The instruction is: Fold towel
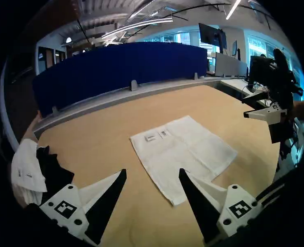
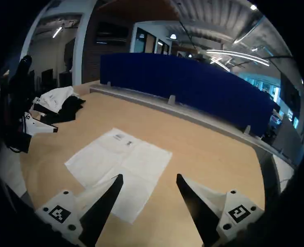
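A white towel lies spread flat in the middle of the bench. It is creased into quarters, with two small labels by its far edge, and its near corner has a stepped outline. The bench is pale wood. A long blue partition runs along its far side, and behind that are office windows, monitors and strip lights on the ceiling. At the bench's left end, well apart from the towel, sits a pile of white and black cloths. The left hand-held gripper hangs over the towel's near edge, fingers spread wide and holding nothing. In the right gripper view, the right hand-held gripper is likewise wide apart and empty above the towel's near side.
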